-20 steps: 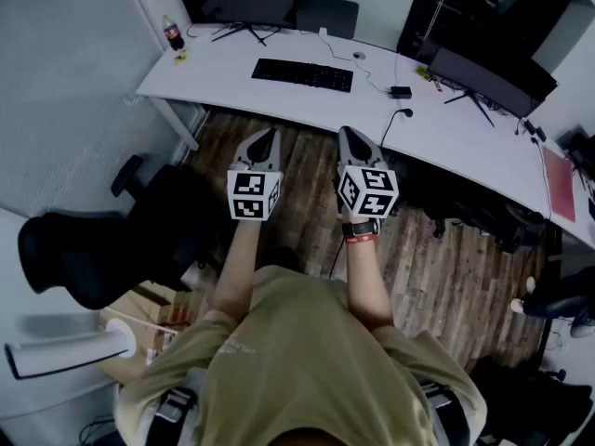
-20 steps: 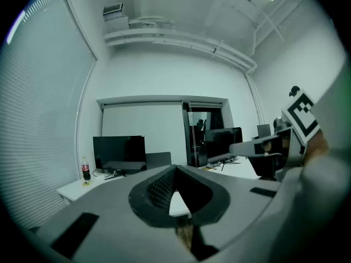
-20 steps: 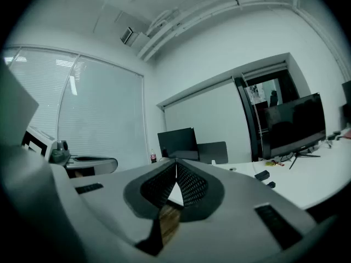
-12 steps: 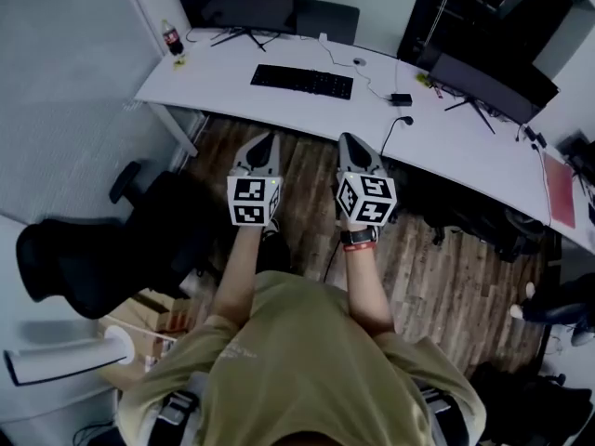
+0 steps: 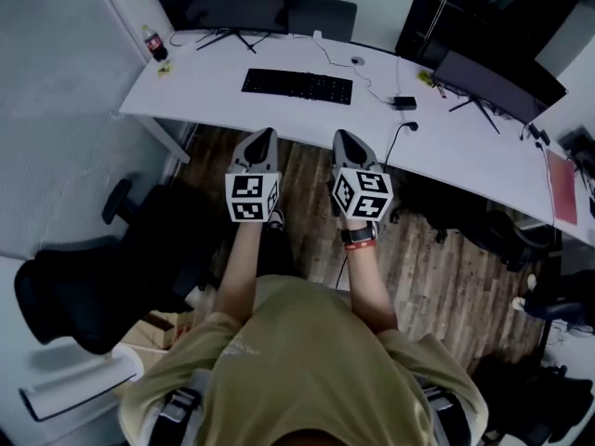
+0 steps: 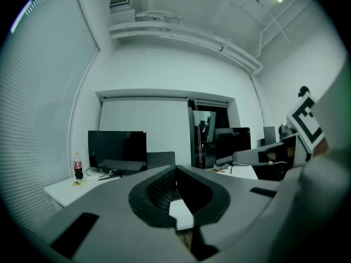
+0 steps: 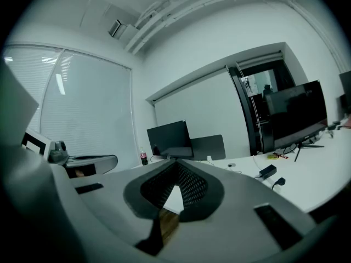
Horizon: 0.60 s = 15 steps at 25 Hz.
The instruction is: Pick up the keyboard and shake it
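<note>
The black keyboard point(image 5: 297, 85) lies flat on the white desk point(image 5: 232, 100), in front of a dark monitor point(image 5: 218, 0). My left gripper point(image 5: 264, 137) and right gripper point(image 5: 340, 138) are held side by side over the wooden floor, just short of the desk's front edge and pointing at it. Both are shut with nothing between the jaws. In the left gripper view the left gripper point(image 6: 176, 170) has its jaws closed to a point, and the right gripper point(image 7: 176, 166) looks the same in its own view. The gripper bodies hide the keyboard in both gripper views.
A cola bottle point(image 5: 149, 43) stands at the desk's left end. A power adapter point(image 5: 403, 102) with cables and a second monitor point(image 5: 497, 80) sit to the right. A black office chair point(image 5: 74, 286) is on the floor at left. Bags and clutter lie under the desk's right side.
The view has shifted toward the desk, and the desk edge now lies closer to both gripper tips. Both grippers stay shut and empty, side by side.
</note>
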Tool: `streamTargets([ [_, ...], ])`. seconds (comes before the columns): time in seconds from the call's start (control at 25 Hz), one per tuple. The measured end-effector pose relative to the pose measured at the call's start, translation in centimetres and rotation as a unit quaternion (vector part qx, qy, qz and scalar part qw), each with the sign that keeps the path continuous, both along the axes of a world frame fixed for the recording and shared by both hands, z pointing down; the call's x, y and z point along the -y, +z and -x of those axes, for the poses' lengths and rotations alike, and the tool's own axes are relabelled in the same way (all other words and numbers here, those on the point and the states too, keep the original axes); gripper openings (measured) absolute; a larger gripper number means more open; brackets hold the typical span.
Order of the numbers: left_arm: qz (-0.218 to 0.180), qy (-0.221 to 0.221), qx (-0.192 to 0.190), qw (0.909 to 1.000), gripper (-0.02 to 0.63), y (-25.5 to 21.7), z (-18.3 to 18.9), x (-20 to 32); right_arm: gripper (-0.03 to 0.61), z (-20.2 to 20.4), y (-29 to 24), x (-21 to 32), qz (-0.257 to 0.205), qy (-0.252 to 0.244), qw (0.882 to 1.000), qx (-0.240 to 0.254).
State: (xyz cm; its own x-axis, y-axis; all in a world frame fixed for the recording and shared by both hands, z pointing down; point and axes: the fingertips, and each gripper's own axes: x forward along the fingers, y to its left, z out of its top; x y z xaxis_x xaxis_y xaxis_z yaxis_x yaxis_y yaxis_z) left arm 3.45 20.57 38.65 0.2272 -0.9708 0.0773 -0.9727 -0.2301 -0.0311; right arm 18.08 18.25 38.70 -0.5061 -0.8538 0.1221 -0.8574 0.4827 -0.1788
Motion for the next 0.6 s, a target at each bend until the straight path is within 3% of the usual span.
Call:
streamTargets([
  [0.36,0.038,0.031,-0.022,0.9985,0.020,0.2,4.2,12.2,0.025,4.9,-0.5,11.1,0.023,0.022,0.999,-0.020],
  [0.6,0.056,0.042,-0.015,0.9975,0.020,1.5,6.5,17.9,0.025,7.4,1.1,16.8,0.054,0.033,0.997,-0.038],
])
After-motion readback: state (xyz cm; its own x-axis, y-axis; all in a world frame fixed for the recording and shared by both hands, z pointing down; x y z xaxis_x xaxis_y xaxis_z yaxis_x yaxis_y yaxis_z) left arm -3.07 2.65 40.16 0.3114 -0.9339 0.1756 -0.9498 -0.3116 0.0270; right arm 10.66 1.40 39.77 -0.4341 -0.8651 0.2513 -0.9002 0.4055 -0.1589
